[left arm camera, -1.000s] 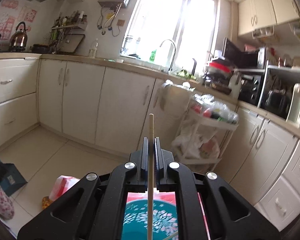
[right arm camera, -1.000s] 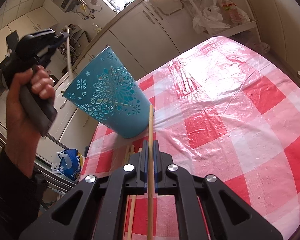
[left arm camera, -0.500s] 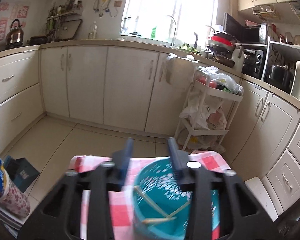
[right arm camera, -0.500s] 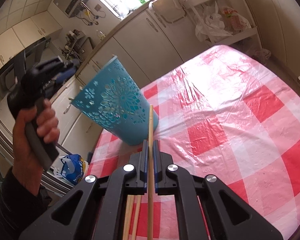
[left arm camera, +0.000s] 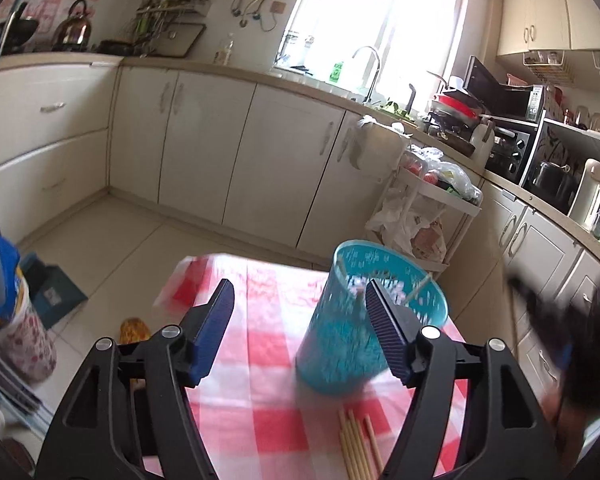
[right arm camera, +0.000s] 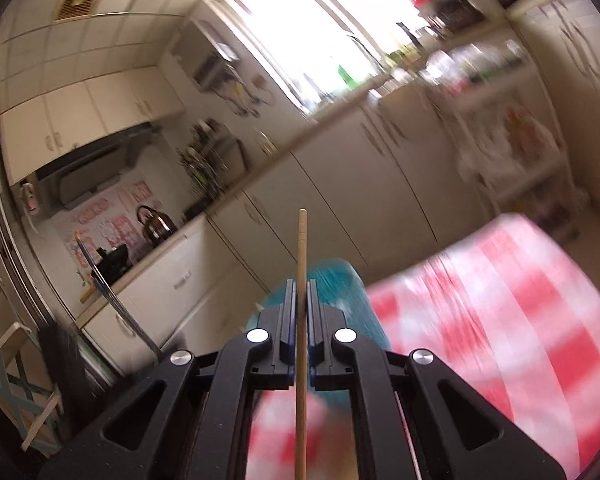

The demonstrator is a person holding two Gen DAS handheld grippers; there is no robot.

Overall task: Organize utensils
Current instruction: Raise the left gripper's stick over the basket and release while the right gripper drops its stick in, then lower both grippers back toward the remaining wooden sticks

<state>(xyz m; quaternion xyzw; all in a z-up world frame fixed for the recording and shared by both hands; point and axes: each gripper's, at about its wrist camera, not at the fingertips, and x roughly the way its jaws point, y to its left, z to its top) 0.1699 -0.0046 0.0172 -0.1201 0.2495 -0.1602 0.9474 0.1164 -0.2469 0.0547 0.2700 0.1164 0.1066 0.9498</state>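
Note:
A teal perforated holder (left arm camera: 352, 320) stands on the red-and-white checked tablecloth (left arm camera: 268, 420), with chopsticks leaning inside it. Several wooden chopsticks (left arm camera: 356, 446) lie on the cloth in front of it. My left gripper (left arm camera: 300, 300) hangs over the table near the holder; its jaws are opening and nothing is between them. In the right wrist view my right gripper (right arm camera: 301, 292) is shut on a single wooden chopstick (right arm camera: 301, 320), raised above the blurred teal holder (right arm camera: 340, 280).
A hand with the other gripper (left arm camera: 572, 332) shows blurred at the right edge. Cream cabinets (left arm camera: 220, 152) and a cluttered white trolley (left arm camera: 428, 208) stand beyond the table. A blue box (left arm camera: 52, 292) and a floral container (left arm camera: 16, 344) sit on the floor at left.
My left gripper let its chopstick drop into the holder, opened wide and drew back. My right gripper rose from the table with its chopstick and tilted up toward the kitchen.

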